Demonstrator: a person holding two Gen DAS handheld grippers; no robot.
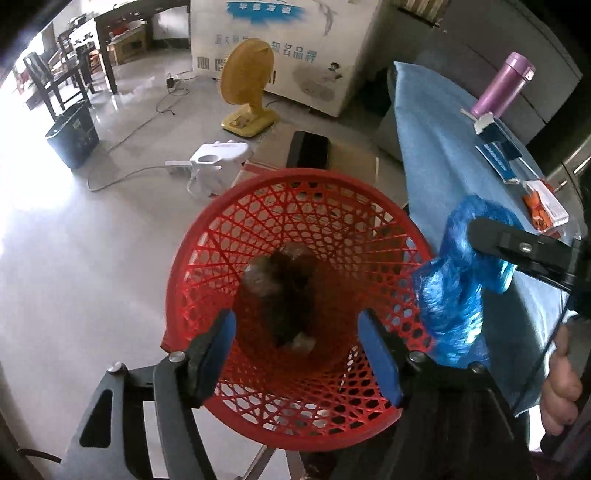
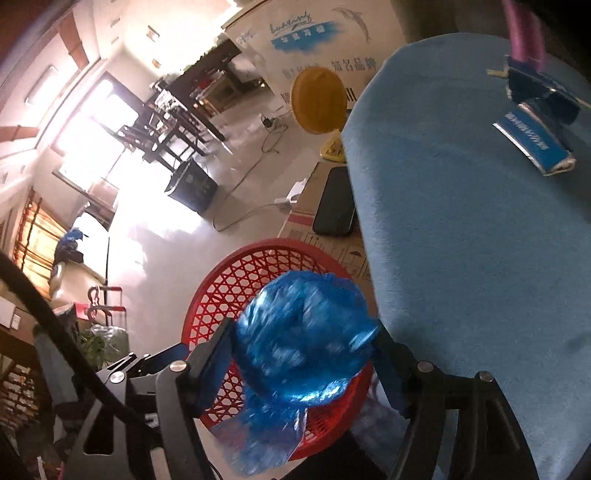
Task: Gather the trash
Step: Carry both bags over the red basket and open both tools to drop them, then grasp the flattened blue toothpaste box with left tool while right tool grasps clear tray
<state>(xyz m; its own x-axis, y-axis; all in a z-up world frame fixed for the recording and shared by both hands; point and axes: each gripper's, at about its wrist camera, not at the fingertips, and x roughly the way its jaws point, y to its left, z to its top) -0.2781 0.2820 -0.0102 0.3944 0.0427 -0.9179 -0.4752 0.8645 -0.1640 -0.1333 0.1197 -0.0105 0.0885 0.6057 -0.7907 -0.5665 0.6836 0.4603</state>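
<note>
Left gripper (image 1: 295, 354) above red mesh basket (image 1: 207, 258), jaws standing apart, nothing between pads. Dark crumpled trash (image 1: 284, 291) down in basket, below the gap, clear of both pads. Right gripper (image 2: 299, 365) clamped on crumpled blue plastic bag (image 2: 303, 343), bag bulging between blue pads, loose tail hanging over basket rim. Blue-clothed table (image 2: 461, 240) just beside basket, blue carton (image 2: 532, 144) on it.

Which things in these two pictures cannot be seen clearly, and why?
- Dark lump in the red basket, left wrist view: blurred, kind unclear.
- Blue plastic bag, right wrist view: motion blur; contents hidden.
- Purple bottle, right wrist view: cut off by the top edge.
</note>
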